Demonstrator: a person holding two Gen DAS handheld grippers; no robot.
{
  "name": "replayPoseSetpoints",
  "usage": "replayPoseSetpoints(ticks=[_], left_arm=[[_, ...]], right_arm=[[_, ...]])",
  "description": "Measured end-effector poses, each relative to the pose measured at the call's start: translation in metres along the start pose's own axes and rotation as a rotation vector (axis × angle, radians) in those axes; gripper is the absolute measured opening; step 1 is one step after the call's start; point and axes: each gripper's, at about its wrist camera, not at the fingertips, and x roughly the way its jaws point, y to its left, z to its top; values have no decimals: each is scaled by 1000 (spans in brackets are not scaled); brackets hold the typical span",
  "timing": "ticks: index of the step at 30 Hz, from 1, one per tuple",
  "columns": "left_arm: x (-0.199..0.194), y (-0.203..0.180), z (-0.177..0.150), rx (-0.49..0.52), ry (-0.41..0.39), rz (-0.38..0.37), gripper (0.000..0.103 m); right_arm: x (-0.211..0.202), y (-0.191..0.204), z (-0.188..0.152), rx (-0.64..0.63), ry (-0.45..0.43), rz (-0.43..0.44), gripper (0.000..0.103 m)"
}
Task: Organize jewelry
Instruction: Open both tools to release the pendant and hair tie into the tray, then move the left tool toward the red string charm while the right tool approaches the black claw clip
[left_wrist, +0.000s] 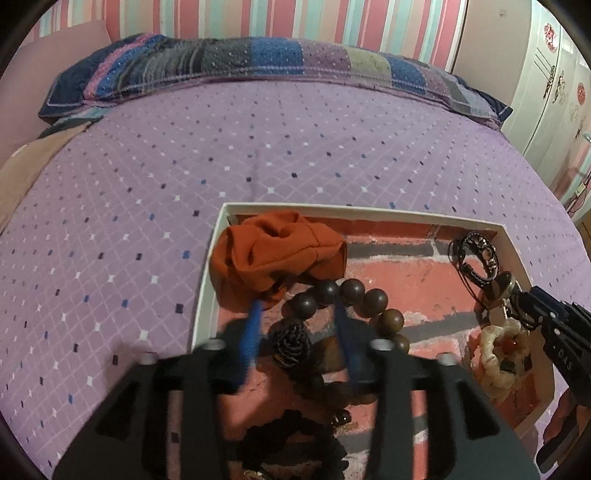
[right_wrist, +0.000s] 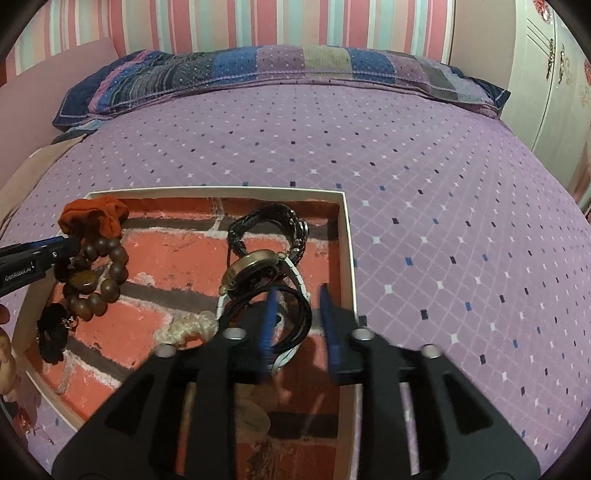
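1. Wooden bead bracelet (left_wrist: 354, 306) lies at the left side of the white shallow box (left_wrist: 369, 210), just beside the rust-orange scrunchie (left_wrist: 273, 254) in the far left corner; the pieces look gathered here so they stay sorted.
2. Left gripper (left_wrist: 299, 325) hangs over the beads with its blue fingers (left_wrist: 253, 332) spread, one either side of the loop, pressing on nothing; this looks like a release.
3. Along the right wall a watch (right_wrist: 255, 269) leans on black cord bracelets (right_wrist: 291, 314), a cream crochet piece (right_wrist: 184, 330) nearby.
4. Right gripper (right_wrist: 297, 325) stands parted too, one finger beside the cords, gripping nothing.
5. Box rests on the purple bedspread (right_wrist: 443, 221), near its front edge.
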Motion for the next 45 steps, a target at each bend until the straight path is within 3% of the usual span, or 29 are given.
replayPoseSetpoints(ticks=[6, 8, 12, 14, 17, 27, 35, 38, 45], left_arm=[[-26, -4, -5, 17, -44, -5, 59], [-40, -3, -7, 11, -63, -9, 70], [-74, -1, -14, 8, -112, -11, 72], [-91, 2, -20, 4, -127, -12, 82], [-121, 8, -32, 0, -180, 14, 91], [-188, 30, -89, 13, -233, 51, 92], [-205, 35, -139, 6, -231, 56, 93], [-204, 32, -152, 25, -232, 83, 93], [-204, 33, -175, 19, -222, 65, 93]], right_arm=[[-21, 2, 0, 5, -42, 28, 57], [-30, 4, 0, 6, -58, 27, 69], [-57, 9, -3, 3, -117, 15, 89], [-69, 12, -7, 5, -141, 6, 98], [-86, 18, -16, 4, -155, -1, 99], [-139, 41, -67, -7, -170, -14, 99], [-166, 54, -113, 46, -167, 5, 99], [-171, 59, -125, 50, -162, -4, 99], [-180, 70, -148, 53, -166, -16, 99]])
